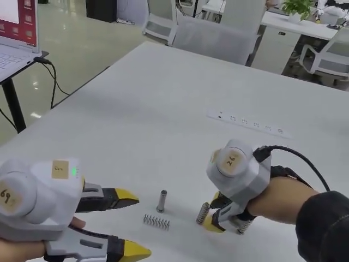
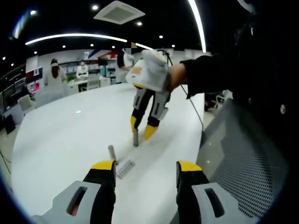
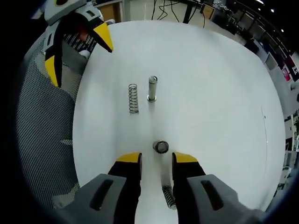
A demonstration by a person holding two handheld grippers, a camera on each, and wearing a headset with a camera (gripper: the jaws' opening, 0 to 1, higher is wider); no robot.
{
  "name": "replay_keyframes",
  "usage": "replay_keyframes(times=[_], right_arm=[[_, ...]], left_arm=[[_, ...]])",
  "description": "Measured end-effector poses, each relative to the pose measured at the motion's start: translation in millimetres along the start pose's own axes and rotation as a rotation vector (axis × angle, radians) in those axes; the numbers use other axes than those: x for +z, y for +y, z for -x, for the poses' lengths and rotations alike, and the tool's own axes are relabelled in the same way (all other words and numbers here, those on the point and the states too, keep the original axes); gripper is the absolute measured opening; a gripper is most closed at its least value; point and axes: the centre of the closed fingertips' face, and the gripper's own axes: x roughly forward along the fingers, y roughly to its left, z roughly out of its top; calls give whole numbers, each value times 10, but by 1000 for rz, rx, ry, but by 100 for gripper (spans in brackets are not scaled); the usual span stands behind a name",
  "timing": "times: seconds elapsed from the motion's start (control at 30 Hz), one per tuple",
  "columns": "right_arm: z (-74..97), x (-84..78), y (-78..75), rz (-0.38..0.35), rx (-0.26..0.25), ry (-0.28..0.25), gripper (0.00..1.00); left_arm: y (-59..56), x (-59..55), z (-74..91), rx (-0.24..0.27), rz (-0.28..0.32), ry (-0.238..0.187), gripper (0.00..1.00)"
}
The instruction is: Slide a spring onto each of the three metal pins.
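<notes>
Low over the white desk, the right gripper has its fingers narrowly apart, empty, just behind a spring-clad pin; a second spring shows between them. The left gripper gapes wide, empty. I judge two pins done; one bare pin and a loose spring beside it remain. Office chairs stand beyond

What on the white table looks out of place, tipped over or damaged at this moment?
Nothing looks damaged or spilled. One spring lies flat on the table beside a bare pin that stands upright. It is loose only because it is not yet on that pin, so this is unfinished work and not a fault.
</notes>
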Motion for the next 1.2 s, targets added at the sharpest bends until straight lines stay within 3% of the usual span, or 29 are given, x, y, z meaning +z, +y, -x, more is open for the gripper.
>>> replay_keyframes(times=[0.67,0.97,1.2], right_arm=[[310,2,164,-45,-37,-74,24],[530,184,260,-17,-64,-126,24],[584,366,331,7,-58,-170,24]], left_arm=[[-55,-30,-24,-23,-16,20,45],[-75,-30,-32,-30,-21,22,45],[-96,-37,-38,-34,-29,31,45]])
